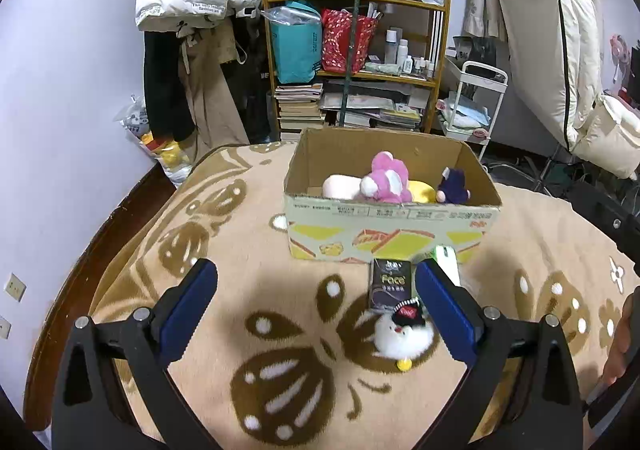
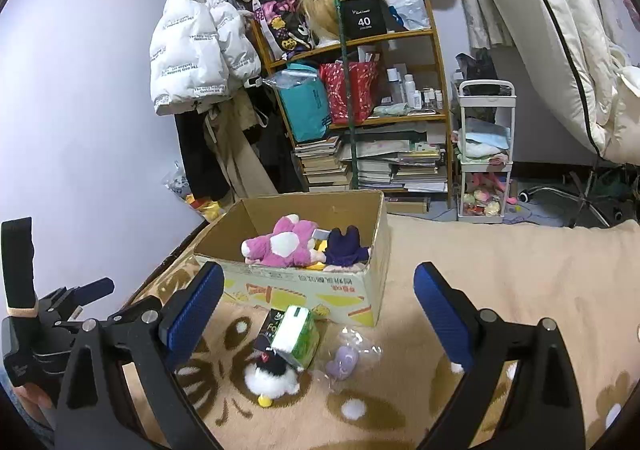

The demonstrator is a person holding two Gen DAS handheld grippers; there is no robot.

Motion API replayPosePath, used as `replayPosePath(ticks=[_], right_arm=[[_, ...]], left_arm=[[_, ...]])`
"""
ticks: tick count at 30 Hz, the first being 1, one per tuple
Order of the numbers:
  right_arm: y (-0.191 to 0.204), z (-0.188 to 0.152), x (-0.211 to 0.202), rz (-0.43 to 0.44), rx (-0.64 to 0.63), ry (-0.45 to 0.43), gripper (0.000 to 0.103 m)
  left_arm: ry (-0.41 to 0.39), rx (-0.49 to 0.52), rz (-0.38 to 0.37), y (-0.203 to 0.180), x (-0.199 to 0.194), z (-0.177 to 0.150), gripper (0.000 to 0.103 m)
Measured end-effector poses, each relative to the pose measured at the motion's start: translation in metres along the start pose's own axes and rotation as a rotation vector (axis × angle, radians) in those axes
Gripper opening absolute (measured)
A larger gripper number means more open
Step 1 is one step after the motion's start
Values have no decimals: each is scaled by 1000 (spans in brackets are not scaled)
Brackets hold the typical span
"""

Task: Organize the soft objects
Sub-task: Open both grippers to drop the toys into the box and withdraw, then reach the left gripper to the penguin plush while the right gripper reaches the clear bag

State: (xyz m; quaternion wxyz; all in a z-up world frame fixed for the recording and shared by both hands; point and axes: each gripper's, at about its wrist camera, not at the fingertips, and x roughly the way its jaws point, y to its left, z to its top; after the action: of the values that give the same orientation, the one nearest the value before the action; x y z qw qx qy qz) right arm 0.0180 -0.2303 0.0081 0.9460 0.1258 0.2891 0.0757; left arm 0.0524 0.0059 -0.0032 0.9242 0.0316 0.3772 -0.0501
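- Beige-and-brown patterned fleece blanket covers the whole work surface; everything sits on it.
- Open cardboard box with yellow print stands past both tongs; inside are a pink-and-white plush, a dark purple plush and a yellow soft item, partly hidden.
- Left gripper: blue pads spread wide, holding nothing.
- Right gripper: also wide, nothing between the pads.
- Green-and-white tissue pack leans just in front of the box wall, touching a dark "Face" tissue pack beside it.
- Small white fluffy plush with black cap and yellow feet lies on the blanket, touching the near end of the dark pack, still outside the box.
- Key relation: in the left wrist view the plush sits inside the span, close to the right-hand pad, off centre; in the right wrist view it lies lower and left of centre. Left looks nearer, likely the one to take it. Long axis roughly cap-to-feet, toward the camera.
- Small lilac plush in clear wrap lies just right of the white one, apart from the box.
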Motion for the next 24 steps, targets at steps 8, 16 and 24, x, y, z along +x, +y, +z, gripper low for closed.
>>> replayPosePath(ticks=[8,16,24], right_arm=[[-4,-15,-15,-21,-7,17,100],[-8,-24,-3,-23,-11,65,100],[-10,-33,23,-46,-31,133,100]], left_arm=[[-11,13,-9,-6,-17,-13,98],[22,15,-32,-10,-7,-18,98],[68,13,-50,-18,16,-21,98]])
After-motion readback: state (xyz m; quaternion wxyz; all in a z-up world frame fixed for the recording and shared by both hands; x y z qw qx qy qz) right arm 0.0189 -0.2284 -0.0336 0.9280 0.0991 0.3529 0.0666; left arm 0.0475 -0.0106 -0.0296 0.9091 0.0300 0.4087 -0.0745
